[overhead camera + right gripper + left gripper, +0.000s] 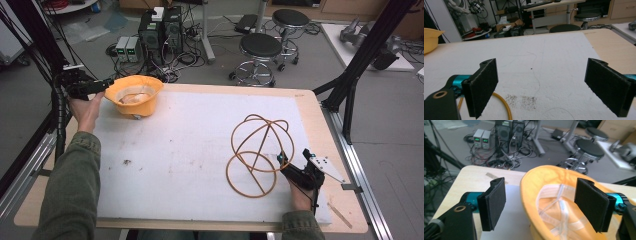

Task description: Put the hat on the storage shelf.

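Observation:
An orange hat (134,94) lies upside down at the table's far left, its white inner straps (560,205) facing up. My left gripper (106,84) is at the hat's left brim. In the left gripper view my left gripper (543,205) is open, with the brim's near edge (524,195) between the jaws and untouched by either pad. A tan wire frame (257,150) of round hoops stands at the right. My right gripper (283,163) is open beside its base ring, and a stretch of that ring (505,106) curves past the left jaw in the right gripper view.
A white foam sheet (190,160) covers most of the wooden table (320,120). Two black stools (260,50) and computer boxes with cables (160,32) stand on the floor beyond the far edge. Black frame posts (360,65) rise at both sides.

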The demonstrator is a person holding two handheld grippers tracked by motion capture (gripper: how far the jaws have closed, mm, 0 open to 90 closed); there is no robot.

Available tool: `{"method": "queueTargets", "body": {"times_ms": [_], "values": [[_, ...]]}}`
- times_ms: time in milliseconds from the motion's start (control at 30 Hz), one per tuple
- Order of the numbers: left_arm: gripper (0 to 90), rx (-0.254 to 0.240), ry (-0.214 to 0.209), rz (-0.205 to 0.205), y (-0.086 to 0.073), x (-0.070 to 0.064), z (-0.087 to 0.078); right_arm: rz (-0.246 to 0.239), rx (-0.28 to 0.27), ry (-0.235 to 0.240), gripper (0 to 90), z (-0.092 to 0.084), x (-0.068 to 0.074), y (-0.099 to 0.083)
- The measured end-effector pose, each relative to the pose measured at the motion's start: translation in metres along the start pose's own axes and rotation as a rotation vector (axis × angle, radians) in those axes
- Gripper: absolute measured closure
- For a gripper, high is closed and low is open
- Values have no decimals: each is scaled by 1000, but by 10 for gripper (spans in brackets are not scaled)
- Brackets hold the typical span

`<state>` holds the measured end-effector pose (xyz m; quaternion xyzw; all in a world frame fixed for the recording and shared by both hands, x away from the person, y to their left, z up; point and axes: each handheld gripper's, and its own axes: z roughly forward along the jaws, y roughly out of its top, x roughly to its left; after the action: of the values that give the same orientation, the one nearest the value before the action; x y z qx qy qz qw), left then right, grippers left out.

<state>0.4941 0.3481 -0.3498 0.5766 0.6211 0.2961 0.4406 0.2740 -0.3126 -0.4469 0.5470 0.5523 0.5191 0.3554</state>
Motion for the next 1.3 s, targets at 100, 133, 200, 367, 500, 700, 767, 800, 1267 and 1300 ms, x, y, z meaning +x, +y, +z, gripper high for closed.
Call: {"method": "queueTargets", "body": {"times_ms": [100, 133, 200, 367, 500, 700, 767, 800, 1267, 1300], "values": [[252, 9, -2, 5, -1, 0, 2, 0, 2, 5, 106, 0, 0, 0], [252, 17, -1, 7, -2, 0, 3, 1, 3, 6, 105, 0, 1, 0], [252, 21, 1, 3, -3, 0, 5, -3, 3, 6, 106, 1, 0, 0], [253, 46, 20, 16, -5, -1, 9, -4, 6, 6, 106, 1, 0, 0], [259, 67, 15, 11, -8, -1, 12, -1, 7, 10, 105, 2, 1, -1], [322, 135, -3, -43, -13, 2, 20, -21, 7, 12, 106, 3, 1, -1], [351, 151, -9, -51, -15, 2, 23, -34, 6, 12, 106, 3, 1, -1], [396, 149, -9, -51, -15, 2, 22, -39, 10, 13, 106, 3, 2, -1], [863, 115, -43, 6, -14, -8, 15, -49, 4, 10, 106, 2, 4, 0], [863, 110, -44, 4, -13, -9, 14, -51, 1, 9, 106, 2, 3, 0]]}}
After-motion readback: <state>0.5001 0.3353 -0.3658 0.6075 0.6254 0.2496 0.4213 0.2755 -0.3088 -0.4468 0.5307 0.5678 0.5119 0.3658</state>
